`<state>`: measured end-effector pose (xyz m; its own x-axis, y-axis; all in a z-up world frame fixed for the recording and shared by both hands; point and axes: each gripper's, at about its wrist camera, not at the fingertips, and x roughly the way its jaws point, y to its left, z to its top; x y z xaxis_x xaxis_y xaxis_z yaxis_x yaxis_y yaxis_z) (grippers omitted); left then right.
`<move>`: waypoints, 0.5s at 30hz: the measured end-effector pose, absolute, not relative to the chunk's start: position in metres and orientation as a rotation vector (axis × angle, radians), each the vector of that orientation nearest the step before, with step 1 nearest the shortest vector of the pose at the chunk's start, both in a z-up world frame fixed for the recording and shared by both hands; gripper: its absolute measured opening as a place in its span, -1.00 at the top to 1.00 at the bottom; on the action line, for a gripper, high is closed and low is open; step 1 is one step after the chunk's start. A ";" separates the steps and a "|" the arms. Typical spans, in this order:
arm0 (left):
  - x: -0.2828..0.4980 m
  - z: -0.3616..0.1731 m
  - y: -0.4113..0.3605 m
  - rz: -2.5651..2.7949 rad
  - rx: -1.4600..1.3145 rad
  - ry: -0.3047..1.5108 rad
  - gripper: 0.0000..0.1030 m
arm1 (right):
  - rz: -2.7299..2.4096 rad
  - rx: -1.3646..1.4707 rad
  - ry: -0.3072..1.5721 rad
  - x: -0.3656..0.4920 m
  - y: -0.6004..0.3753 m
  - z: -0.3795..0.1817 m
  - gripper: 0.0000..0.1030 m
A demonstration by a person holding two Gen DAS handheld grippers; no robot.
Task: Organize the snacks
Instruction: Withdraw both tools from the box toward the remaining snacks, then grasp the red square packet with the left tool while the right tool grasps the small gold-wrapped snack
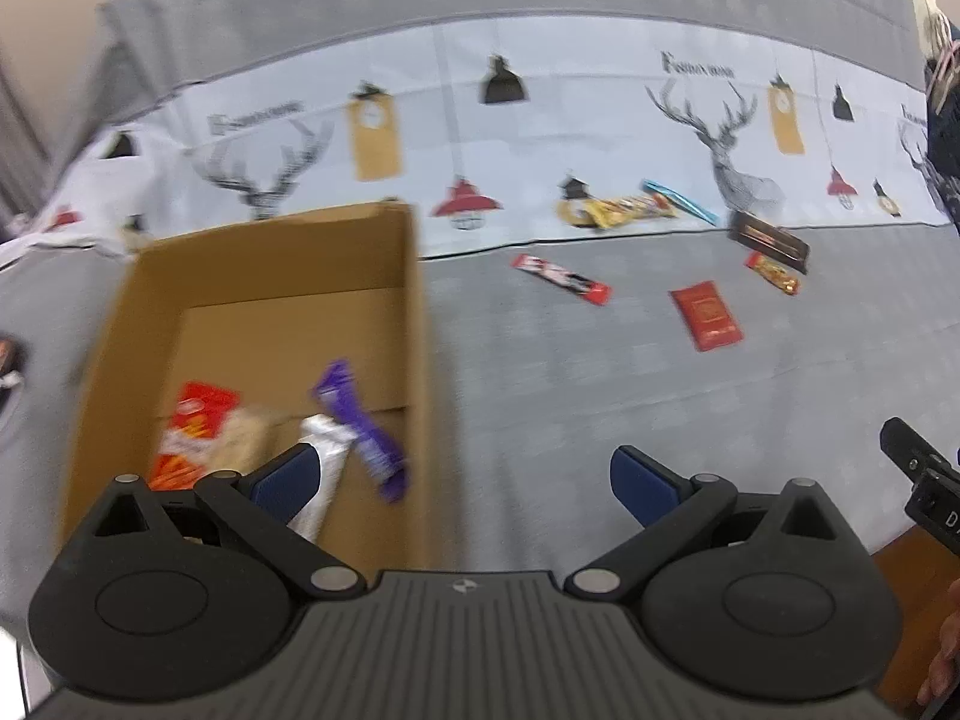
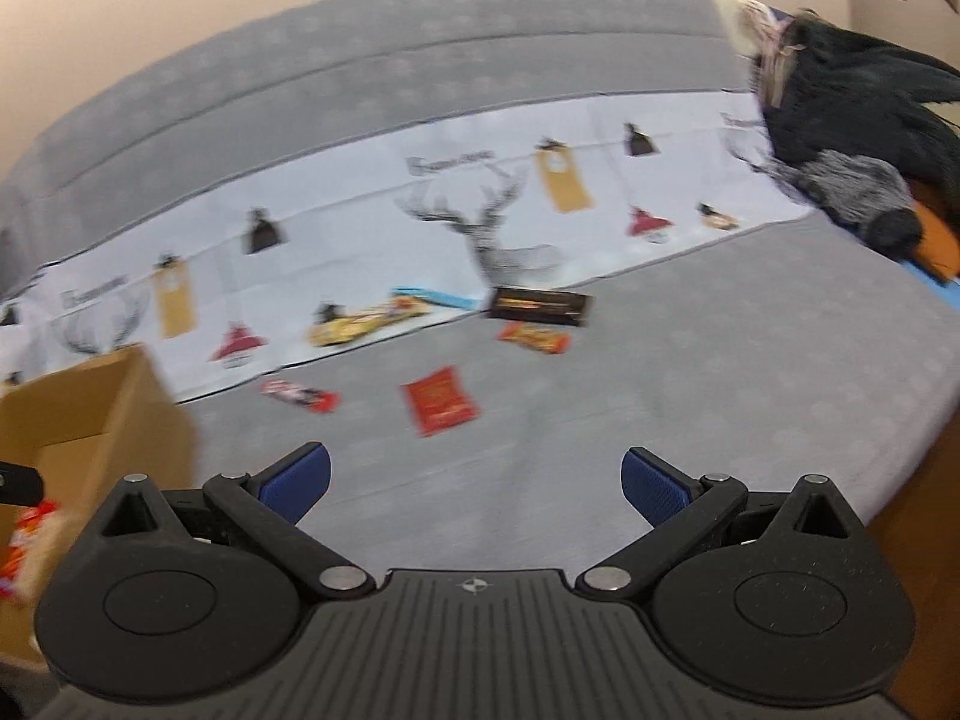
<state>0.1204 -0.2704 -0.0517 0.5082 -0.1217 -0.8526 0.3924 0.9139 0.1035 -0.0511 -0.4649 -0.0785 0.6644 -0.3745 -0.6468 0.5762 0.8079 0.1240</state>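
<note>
Three snacks lay inside the cardboard box [image 1: 270, 312]: an orange-red packet [image 1: 189, 438], a purple bar [image 1: 366, 426] and a silver wrapper [image 1: 321, 474]. Right of the box, a red square packet [image 1: 707, 315] and a red bar [image 1: 561, 279] lay on the grey cloth [image 1: 600, 390]. You held your left gripper [image 1: 462, 474] and right gripper [image 2: 474, 480] spread wide, empty.

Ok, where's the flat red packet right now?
The flat red packet lies on the grey cloth, right of the cardboard box, between the red-and-white bar and the small orange snack.
</note>
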 end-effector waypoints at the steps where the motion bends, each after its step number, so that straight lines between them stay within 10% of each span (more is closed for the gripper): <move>1: 0.129 -0.057 -0.282 -0.319 0.302 1.008 -1.00 | -0.561 0.336 0.652 -0.048 -0.476 -0.082 -0.99; 15: 0.242 -0.160 -0.452 -0.382 0.246 1.222 -1.00 | -0.566 0.308 0.747 0.066 -0.614 -0.182 -0.99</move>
